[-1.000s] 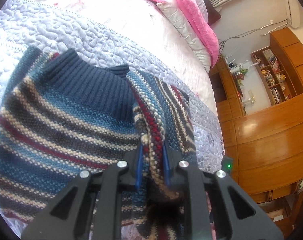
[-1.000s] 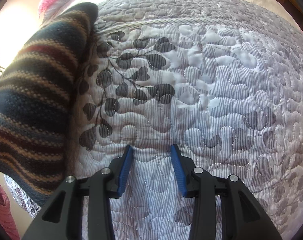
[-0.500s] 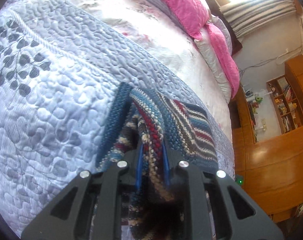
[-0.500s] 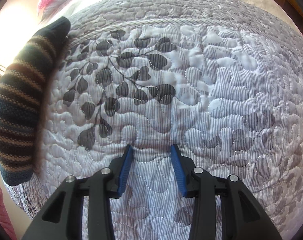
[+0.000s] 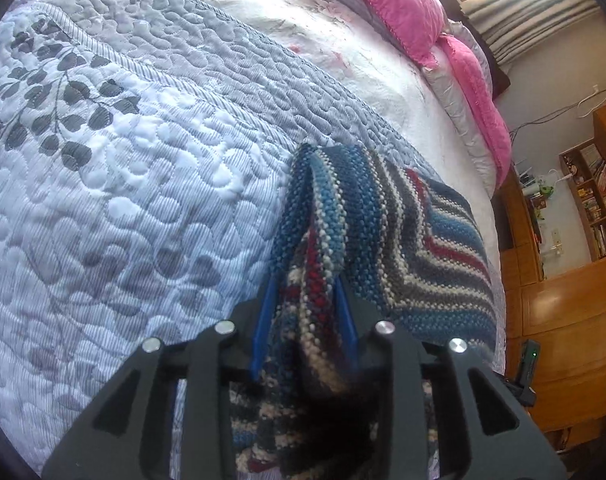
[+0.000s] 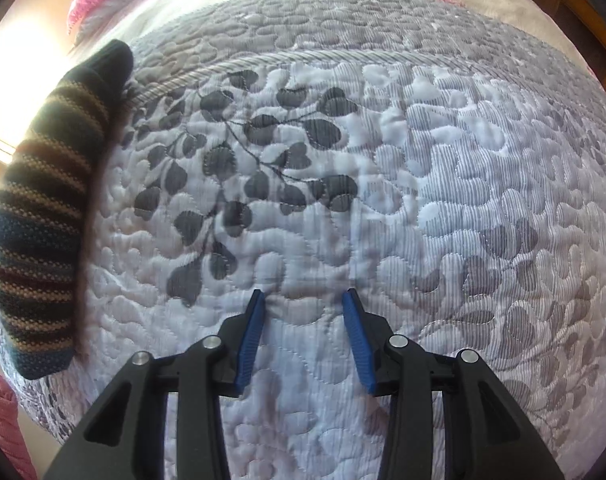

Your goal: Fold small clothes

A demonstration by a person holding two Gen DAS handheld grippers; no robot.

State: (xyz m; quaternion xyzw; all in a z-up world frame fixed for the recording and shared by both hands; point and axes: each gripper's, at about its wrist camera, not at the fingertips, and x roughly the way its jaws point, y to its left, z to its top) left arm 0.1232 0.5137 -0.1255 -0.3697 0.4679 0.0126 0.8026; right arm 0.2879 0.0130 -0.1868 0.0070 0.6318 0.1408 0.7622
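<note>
Item: one small knitted sweater (image 5: 387, 220), striped in blue, grey, cream and dark red, with a plain navy ribbed edge visible in the right wrist view (image 6: 47, 216). Condition: bunched and doubled over, not laid flat. A thick fold of the knit is pinched between two blue pads, with the rest draping forward and to the right, down onto the quilted bed cover near its edge. Stripes run in diagonal bands across the draped part.

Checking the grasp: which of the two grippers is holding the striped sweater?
The left gripper: bunched striped sweater fills its blue fingers. The right gripper is open over bare quilt.
</note>
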